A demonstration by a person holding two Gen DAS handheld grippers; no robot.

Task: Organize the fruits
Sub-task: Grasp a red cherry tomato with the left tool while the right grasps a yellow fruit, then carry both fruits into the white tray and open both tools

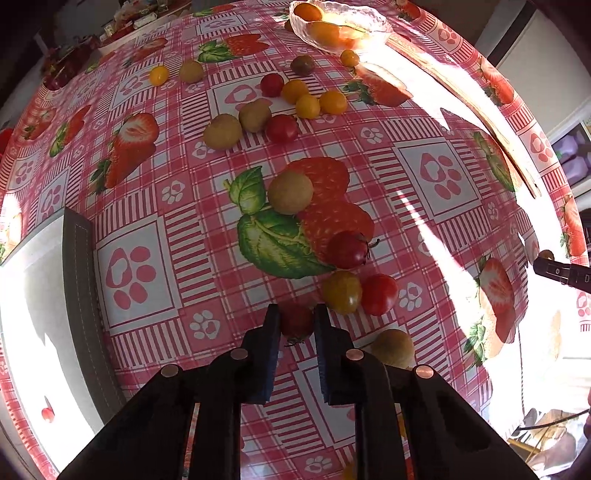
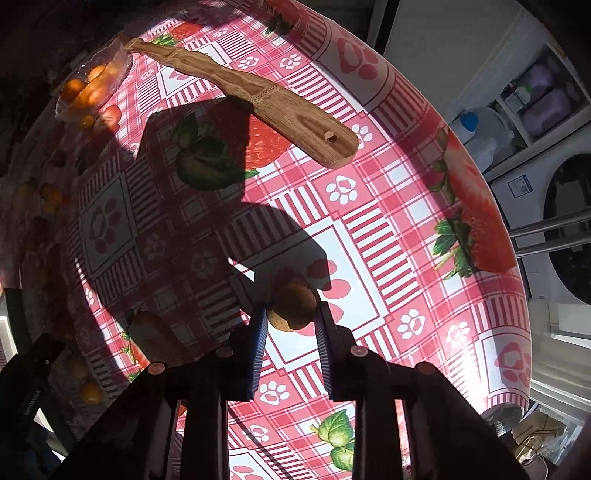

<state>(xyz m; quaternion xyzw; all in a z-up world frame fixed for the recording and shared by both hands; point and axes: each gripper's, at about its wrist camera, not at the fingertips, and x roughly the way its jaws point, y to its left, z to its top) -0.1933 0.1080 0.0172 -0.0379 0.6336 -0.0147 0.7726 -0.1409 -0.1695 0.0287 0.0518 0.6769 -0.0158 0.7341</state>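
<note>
Many small fruits lie on a pink strawberry-print tablecloth (image 1: 140, 229). My left gripper (image 1: 296, 318) is shut on a red cherry tomato (image 1: 295, 322) just above the cloth. Close ahead lie a yellow tomato (image 1: 342, 292), a red tomato (image 1: 379, 294), a dark red tomato (image 1: 347, 249) and a tan round fruit (image 1: 290, 192). A glass bowl (image 1: 373, 22) with orange fruits stands at the far edge; it also shows in the right wrist view (image 2: 122, 55). My right gripper (image 2: 291, 312) is shut on a tan round fruit (image 2: 292, 308), held over the cloth.
A long wooden tray (image 2: 243, 86) lies across the far side of the table. A grey mat (image 1: 83, 280) sits at the left. More yellow, red and tan fruits (image 1: 255, 116) cluster mid-table. White appliances (image 2: 554, 206) stand past the table's right edge.
</note>
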